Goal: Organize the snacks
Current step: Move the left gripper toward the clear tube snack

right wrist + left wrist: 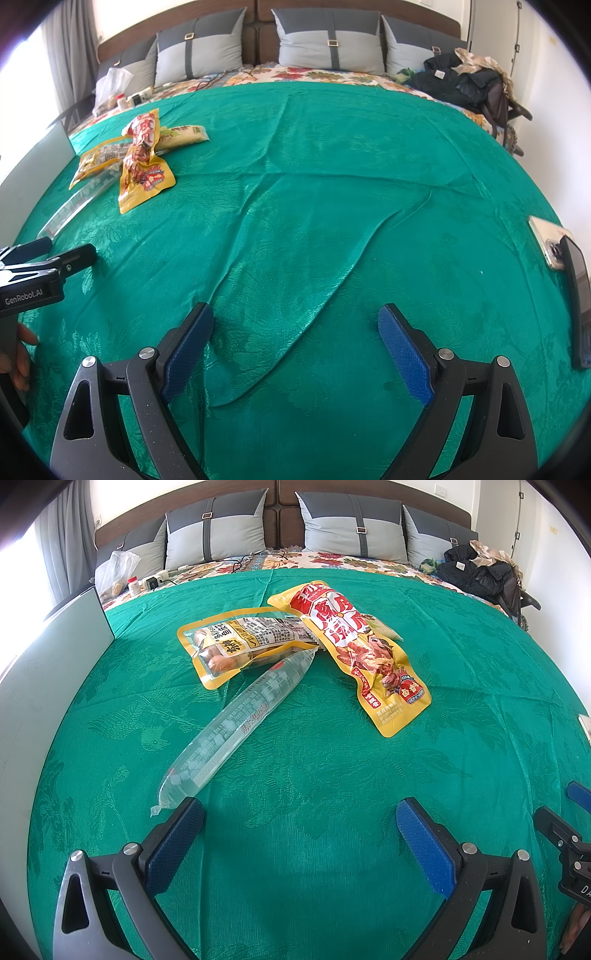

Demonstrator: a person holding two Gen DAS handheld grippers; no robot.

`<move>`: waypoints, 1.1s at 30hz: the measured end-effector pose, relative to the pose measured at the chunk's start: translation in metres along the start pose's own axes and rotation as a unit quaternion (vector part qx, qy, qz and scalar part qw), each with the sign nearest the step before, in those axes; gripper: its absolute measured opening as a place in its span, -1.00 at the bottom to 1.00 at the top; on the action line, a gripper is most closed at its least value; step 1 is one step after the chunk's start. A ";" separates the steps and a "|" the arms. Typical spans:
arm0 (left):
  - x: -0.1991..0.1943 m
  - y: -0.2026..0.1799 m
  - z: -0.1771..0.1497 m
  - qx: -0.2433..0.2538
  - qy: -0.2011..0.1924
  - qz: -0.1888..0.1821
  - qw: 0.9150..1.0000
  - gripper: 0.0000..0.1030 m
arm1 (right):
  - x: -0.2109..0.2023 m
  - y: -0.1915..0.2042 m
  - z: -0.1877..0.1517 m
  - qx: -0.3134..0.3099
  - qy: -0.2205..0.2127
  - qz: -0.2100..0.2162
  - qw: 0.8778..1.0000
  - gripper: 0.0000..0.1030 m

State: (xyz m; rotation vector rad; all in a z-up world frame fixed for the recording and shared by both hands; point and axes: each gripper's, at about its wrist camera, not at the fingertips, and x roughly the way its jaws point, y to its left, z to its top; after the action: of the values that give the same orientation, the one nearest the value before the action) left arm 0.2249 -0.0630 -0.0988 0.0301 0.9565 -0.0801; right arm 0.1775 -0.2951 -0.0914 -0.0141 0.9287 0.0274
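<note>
Left hand-held gripper (300,825) and right hand-held gripper (295,328) both gape, holding nothing.

Snack packets (142,162) on green bedspread (332,184)

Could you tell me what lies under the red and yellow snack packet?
A pale packet pokes out beneath the red and yellow packet, which also overlaps the egg packet's corner. Anything else underneath is hidden.

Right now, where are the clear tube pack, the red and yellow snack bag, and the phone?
clear tube pack (236,727): left wrist view, mid-length of the tube.
red and yellow snack bag (356,642): left wrist view, printed centre of the bag.
phone (548,238): right wrist view, its back.
</note>
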 end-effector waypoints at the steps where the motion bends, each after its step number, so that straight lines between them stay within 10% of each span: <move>1: 0.000 0.000 0.000 0.000 0.000 0.000 1.000 1.00 | 0.000 -0.001 0.000 0.000 0.000 0.000 1.000 0.81; 13: 0.000 0.000 0.001 0.005 0.005 -0.003 1.000 1.00 | 0.000 -0.001 0.001 0.000 0.000 0.000 1.000 0.81; 19: -0.010 0.013 0.000 0.005 0.102 -0.029 0.994 0.99 | 0.000 -0.001 0.001 0.000 0.000 0.000 1.000 0.81; 33: -0.070 0.083 -0.046 -0.099 0.055 -0.039 0.993 0.99 | 0.000 -0.001 0.001 0.000 0.000 0.001 1.000 0.81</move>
State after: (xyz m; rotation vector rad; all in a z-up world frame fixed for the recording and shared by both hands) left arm 0.1540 0.0267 -0.0687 -0.1878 1.0724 -0.0561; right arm 0.1781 -0.2963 -0.0910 -0.0138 0.9296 0.0285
